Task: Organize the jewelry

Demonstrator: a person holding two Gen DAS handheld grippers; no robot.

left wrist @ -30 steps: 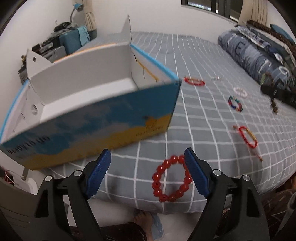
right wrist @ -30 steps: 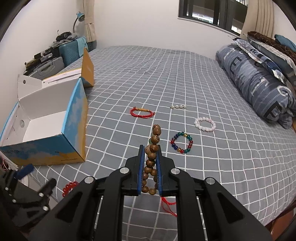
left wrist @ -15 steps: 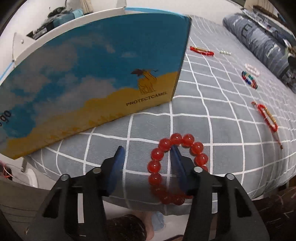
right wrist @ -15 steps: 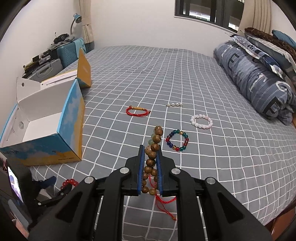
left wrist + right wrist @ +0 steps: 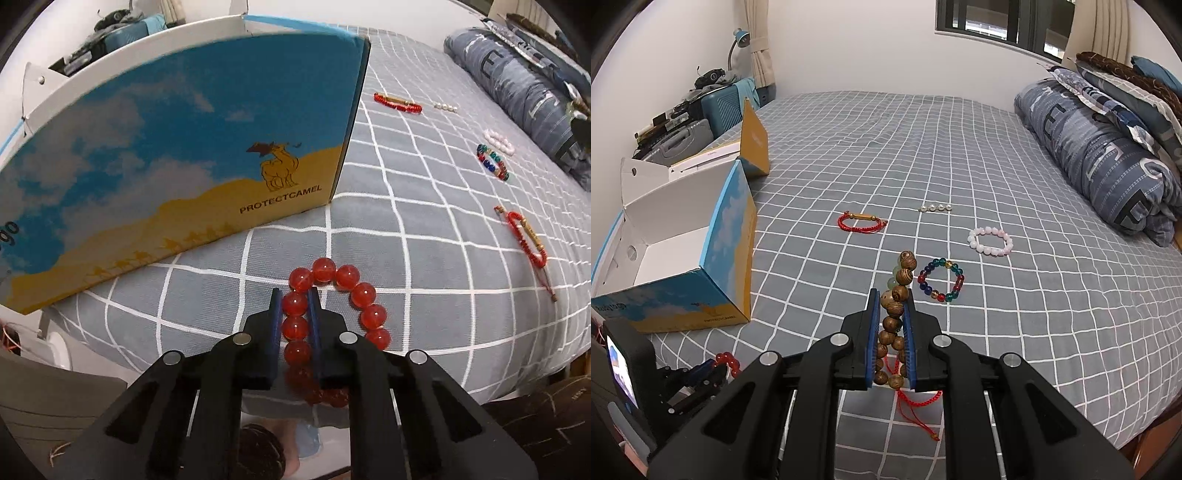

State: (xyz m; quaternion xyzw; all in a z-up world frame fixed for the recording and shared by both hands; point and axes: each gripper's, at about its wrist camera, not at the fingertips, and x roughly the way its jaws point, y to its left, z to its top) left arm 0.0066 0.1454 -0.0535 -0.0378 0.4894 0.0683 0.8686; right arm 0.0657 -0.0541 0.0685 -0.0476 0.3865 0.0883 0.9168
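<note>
A red bead bracelet point(image 5: 364, 293) lies on the grey checked bedspread near the bed's front edge, in front of the blue and yellow cardboard box point(image 5: 166, 147). My left gripper point(image 5: 294, 293) points down at it. Its jaws are closing, with the pads against the beads of the bracelet's left side. My right gripper point(image 5: 891, 295) is shut on a wooden bead bracelet point(image 5: 908, 260), which sticks up between the pads above the bed. The open box point(image 5: 731, 236) stands to its left, white inside. The left gripper point(image 5: 701, 373) shows at the lower left there.
On the bedspread lie a red cord bracelet point(image 5: 860, 222), a short pearl row point(image 5: 935, 208), a pink bead bracelet point(image 5: 990, 240), a multicoloured bracelet point(image 5: 940, 278) and another red cord bracelet point(image 5: 526, 238). A rolled quilt point(image 5: 1108, 158) lines the right side. Suitcases point(image 5: 720, 107) stand beyond the box.
My left gripper came down to the red bead bracelet and its jaws went from wide apart to pressing on the bracelet's left side. The right gripper kept still with the wooden beads.
</note>
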